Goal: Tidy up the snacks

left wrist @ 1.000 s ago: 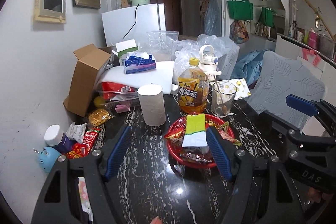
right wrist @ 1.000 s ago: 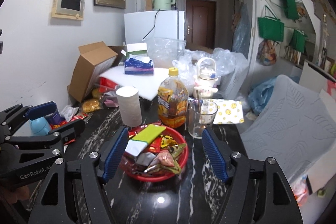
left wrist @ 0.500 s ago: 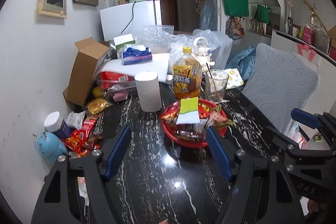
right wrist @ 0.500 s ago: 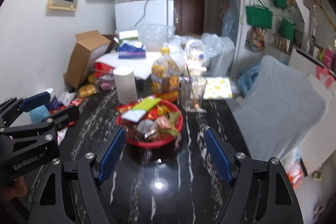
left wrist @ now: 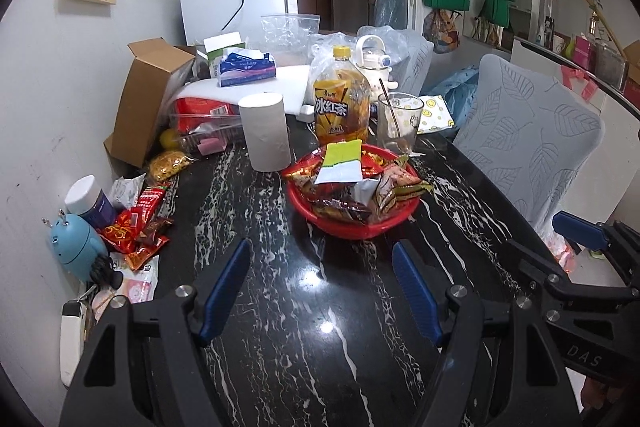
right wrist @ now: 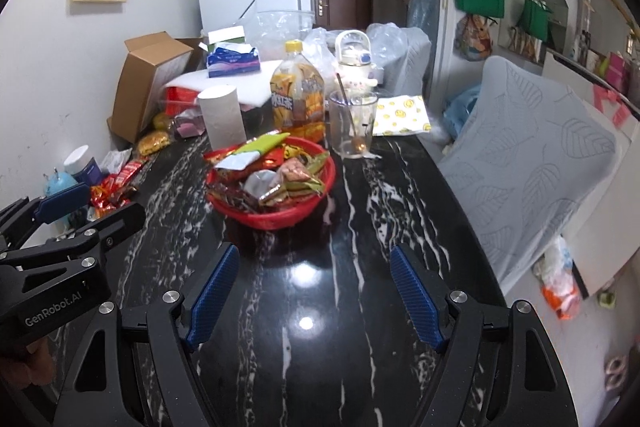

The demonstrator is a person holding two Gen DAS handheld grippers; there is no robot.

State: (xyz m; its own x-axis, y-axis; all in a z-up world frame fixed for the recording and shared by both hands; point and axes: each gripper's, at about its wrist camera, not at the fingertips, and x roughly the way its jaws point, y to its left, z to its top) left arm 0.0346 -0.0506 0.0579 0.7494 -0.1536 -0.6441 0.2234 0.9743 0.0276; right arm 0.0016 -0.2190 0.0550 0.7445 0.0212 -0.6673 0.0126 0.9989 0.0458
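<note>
1. Both sets of fingers stand apart and empty over the bare black surface (left wrist: 304, 307): the left gripper (left wrist: 322, 291) and the right gripper (right wrist: 312, 295).
2. The red basket (right wrist: 276, 219) of snacks sits straight ahead of both, well apart; the right gripper seems slightly nearer.
3. Loose red packets (left wrist: 136, 223) lie to the left by the wall, nearer the left gripper.
4. Compared with a second ago, the basket looks farther away; both grippers have drawn back.
</note>
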